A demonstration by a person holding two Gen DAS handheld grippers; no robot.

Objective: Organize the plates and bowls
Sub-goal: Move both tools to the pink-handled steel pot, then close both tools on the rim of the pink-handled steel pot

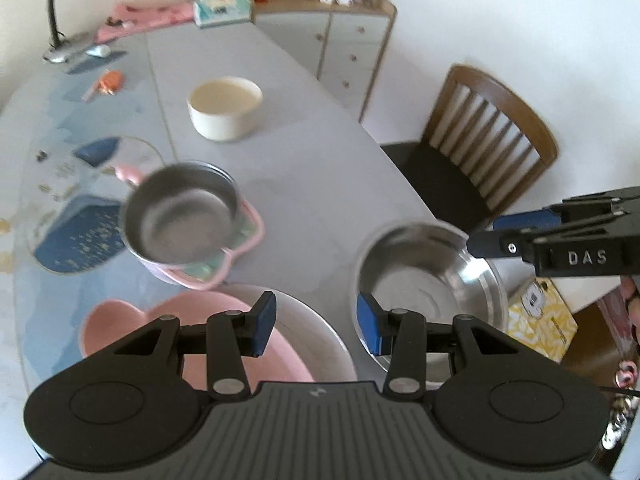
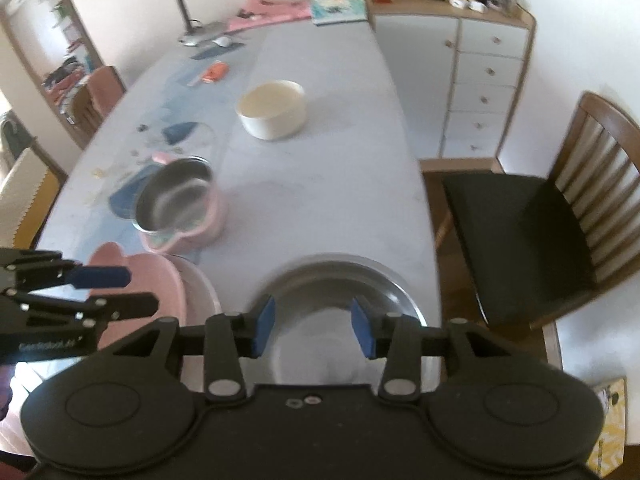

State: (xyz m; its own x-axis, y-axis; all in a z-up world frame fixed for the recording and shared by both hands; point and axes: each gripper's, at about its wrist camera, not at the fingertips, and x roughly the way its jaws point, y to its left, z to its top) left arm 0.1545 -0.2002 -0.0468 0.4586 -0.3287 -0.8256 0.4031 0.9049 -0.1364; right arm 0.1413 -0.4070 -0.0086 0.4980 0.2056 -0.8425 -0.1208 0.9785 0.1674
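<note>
Hovering parted and empty, left gripper [image 1: 316, 322] and right gripper [image 2: 313, 330], shiny round steel bowl [image 2: 340, 284], matte cream bowl [image 1: 224, 108]

Directly below the right hand-held gripper [image 2: 312, 330] sits a wide steel bowl [image 2: 340, 284], its rim blocking any low pass forward. To its left, the left hand-held gripper [image 1: 316, 326] hangs over a pink plate [image 1: 192, 320] resting in a second steel basin [image 1: 320, 320]. Ahead-left, a small steel pot [image 1: 182, 216] on a pink tray [image 1: 240, 256] obstructs. Further ahead a cream bowl [image 2: 272, 110] stands alone. Between pot and cream bowl, and along the right side, the bench [image 2: 320, 200] lies bare. A chair [image 2: 540, 216] stands off the right edge.
</note>
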